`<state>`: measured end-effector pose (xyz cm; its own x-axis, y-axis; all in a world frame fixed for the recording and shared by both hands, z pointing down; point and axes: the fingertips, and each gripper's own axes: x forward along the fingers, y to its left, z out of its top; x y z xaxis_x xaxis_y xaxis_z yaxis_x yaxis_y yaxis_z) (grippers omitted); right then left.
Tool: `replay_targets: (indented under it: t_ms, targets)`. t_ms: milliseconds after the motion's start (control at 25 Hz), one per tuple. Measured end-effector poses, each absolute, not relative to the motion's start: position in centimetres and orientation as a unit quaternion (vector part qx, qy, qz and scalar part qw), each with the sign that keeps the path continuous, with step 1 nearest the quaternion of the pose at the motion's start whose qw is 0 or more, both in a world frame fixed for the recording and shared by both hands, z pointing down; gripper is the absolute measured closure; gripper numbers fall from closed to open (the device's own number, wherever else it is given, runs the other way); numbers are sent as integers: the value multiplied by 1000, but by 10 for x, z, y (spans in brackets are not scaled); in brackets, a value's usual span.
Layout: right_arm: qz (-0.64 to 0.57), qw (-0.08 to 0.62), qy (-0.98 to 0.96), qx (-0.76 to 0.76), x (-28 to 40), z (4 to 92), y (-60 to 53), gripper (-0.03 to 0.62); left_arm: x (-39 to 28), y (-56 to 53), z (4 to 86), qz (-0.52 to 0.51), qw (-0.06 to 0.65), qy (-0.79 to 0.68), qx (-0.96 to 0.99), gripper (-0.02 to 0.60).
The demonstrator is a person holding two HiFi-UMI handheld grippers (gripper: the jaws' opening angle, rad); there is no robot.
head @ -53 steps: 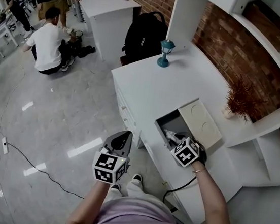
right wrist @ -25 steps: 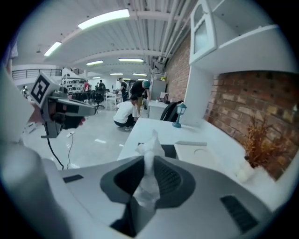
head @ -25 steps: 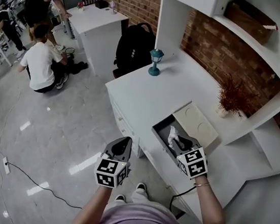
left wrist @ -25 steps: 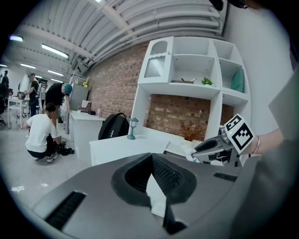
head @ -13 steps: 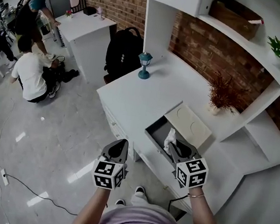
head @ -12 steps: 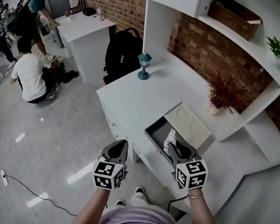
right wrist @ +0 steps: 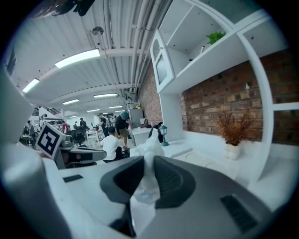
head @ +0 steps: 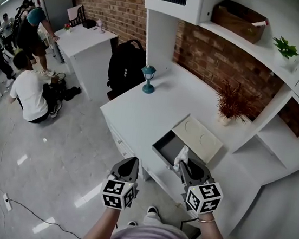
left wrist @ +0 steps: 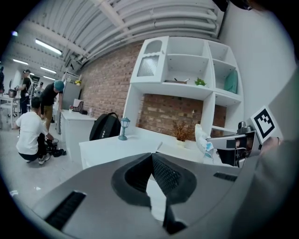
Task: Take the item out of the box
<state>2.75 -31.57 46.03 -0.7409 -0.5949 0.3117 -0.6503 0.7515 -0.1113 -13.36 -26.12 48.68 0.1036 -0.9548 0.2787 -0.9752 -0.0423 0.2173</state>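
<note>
By the brick wall [head: 216,46], over white desk [head: 151,105], right gripper [head: 185,163] pinches maybe-plastic item [head: 181,155].

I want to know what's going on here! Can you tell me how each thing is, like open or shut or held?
Box: open.
Lid: off, lying right next to the box.
White bag: pinched and held up over the box.
Right gripper: shut on the white bag.
Left gripper: shut, nothing in it.
Lantern: standing upright.
</note>
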Motion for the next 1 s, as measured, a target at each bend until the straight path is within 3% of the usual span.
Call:
replay_targets:
  t_ms: [1000]
  targets:
    - [130, 62, -905, 400, 34, 451, -316, 519, -139, -259, 488, 27, 178, -668, 722, 581]
